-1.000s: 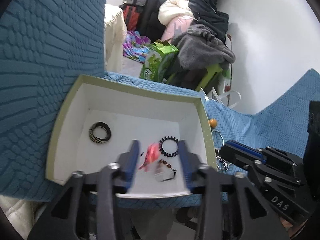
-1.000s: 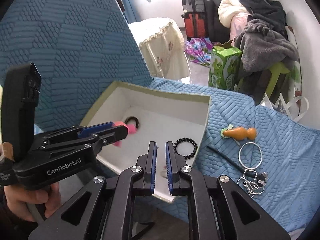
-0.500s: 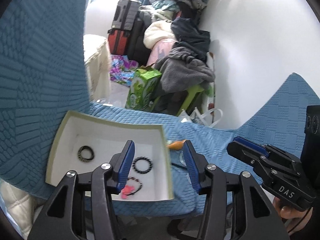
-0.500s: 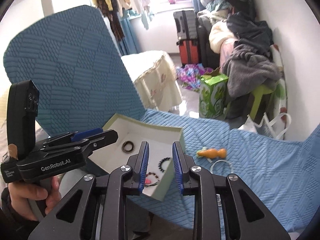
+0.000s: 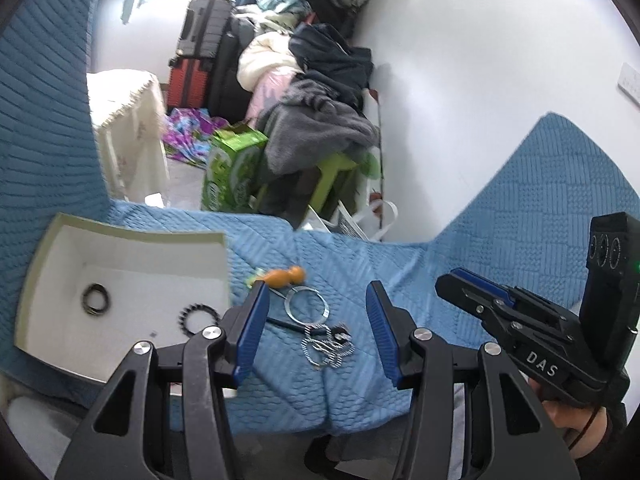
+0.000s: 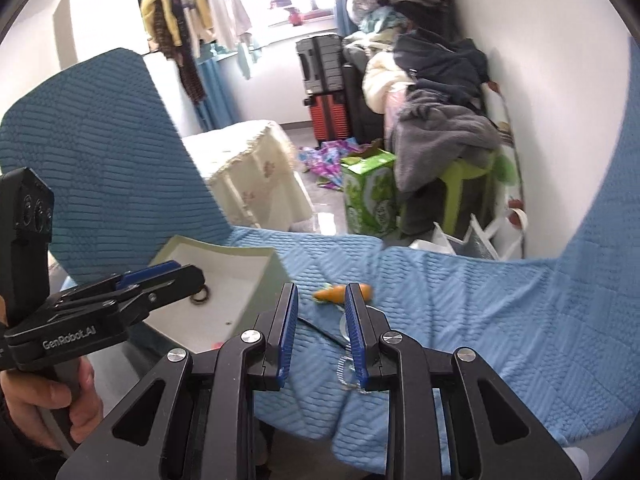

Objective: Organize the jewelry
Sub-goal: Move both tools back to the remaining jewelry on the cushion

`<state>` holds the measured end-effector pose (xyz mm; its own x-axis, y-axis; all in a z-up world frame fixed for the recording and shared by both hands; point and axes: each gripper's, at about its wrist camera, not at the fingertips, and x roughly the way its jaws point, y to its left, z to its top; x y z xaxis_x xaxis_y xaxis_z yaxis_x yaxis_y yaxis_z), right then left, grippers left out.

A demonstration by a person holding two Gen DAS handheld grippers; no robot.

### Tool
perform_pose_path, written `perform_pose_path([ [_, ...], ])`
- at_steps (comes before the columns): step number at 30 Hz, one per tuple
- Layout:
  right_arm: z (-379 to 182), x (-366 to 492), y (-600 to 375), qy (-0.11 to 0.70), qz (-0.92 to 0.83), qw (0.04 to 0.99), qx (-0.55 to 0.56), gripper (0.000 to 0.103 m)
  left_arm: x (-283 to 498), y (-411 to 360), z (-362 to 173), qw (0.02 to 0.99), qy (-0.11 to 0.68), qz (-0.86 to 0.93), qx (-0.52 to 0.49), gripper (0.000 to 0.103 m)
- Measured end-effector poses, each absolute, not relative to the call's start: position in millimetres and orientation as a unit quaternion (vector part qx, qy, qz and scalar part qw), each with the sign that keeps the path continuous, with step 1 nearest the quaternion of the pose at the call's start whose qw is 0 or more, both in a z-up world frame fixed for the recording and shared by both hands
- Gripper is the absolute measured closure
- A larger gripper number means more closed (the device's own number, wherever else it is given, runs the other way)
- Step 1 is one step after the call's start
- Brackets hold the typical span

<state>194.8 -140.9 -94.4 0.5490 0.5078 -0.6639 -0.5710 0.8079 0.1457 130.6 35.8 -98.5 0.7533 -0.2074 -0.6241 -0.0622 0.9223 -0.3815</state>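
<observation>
The left gripper (image 5: 314, 324) hung open and empty above a silver ring (image 5: 306, 305) and chain (image 5: 328, 346) on the blue cloth (image 5: 460, 272). The right gripper (image 6: 320, 334), jaws just parted, held nothing. Two bracelets (image 5: 96, 299) lay in the white box (image 5: 132, 236) nearby.

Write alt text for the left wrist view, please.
An open, empty left gripper hovers over a silver ring and chain and an orange carrot-shaped charm on a blue quilted cover, beside a white box holding two dark rings.
</observation>
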Motion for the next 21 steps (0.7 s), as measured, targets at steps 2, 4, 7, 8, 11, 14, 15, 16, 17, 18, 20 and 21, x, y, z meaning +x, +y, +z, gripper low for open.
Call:
perform_pose_path([
  [2, -104.0, 199.0, -155.1, 0.368, 0.295, 0.881, -0.037, 0.081, 130.6, 26.1, -105.6, 0.914, 0.349, -0.043, -0.202, 0.052],
  [4, -115.7, 201.9, -165.2, 0.376, 0.287, 0.881, -0.033, 0.081, 133.8, 13.7, -120.3, 0.907, 0.358, -0.058, -0.214, 0.052],
  [7, -138.4, 206.6, -178.8, 0.392, 0.28, 0.876, -0.026, 0.081, 141.0, -6.9, -142.6, 0.896, 0.385, -0.068, -0.208, 0.052],
  [8, -147.5, 207.4, -182.6, 0.397, 0.279, 0.874, -0.024, 0.081, 144.3, -14.2, -152.5, 0.893, 0.396, -0.07, -0.204, 0.053],
  [11, -173.4, 210.9, -190.6, 0.411, 0.275, 0.869, -0.025, 0.081, 151.2, -25.7, -175.7, 0.885, 0.412, -0.073, -0.205, 0.053],
  [14, -197.5, 216.1, -197.7, 0.43, 0.276, 0.859, -0.021, 0.081, 162.5, -33.2, -205.1, 0.874, 0.435, -0.067, -0.205, 0.054],
  [15, -201.8, 217.5, -199.2, 0.433, 0.276, 0.858, -0.02, 0.081, 164.3, -34.4, -210.6, 0.873, 0.438, -0.065, -0.202, 0.057],
  [16, -207.9, 220.6, -201.3, 0.437, 0.277, 0.856, -0.019, 0.081, 168.9, -37.1, -219.6, 0.872, 0.443, -0.066, -0.196, 0.061],
  [17, -211.6, 223.0, -202.4, 0.438, 0.278, 0.855, -0.02, 0.081, 172.7, -39.0, -226.0, 0.871, 0.448, -0.065, -0.189, 0.064],
  [18, -213.5, 224.7, -203.2, 0.439, 0.278, 0.854, -0.02, 0.081, 175.6, -39.7, -229.9, 0.869, 0.454, -0.062, -0.185, 0.064],
  [20, -219.5, 228.9, -203.8, 0.439, 0.286, 0.852, -0.017, 0.081, 183.9, -42.2, -242.3, 0.865, 0.466, -0.057, -0.178, 0.064],
  [21, -222.2, 231.6, -202.9, 0.44, 0.288, 0.85, -0.018, 0.081, 186.6, -43.5, -245.9, 0.865, 0.468, -0.057, -0.171, 0.064],
])
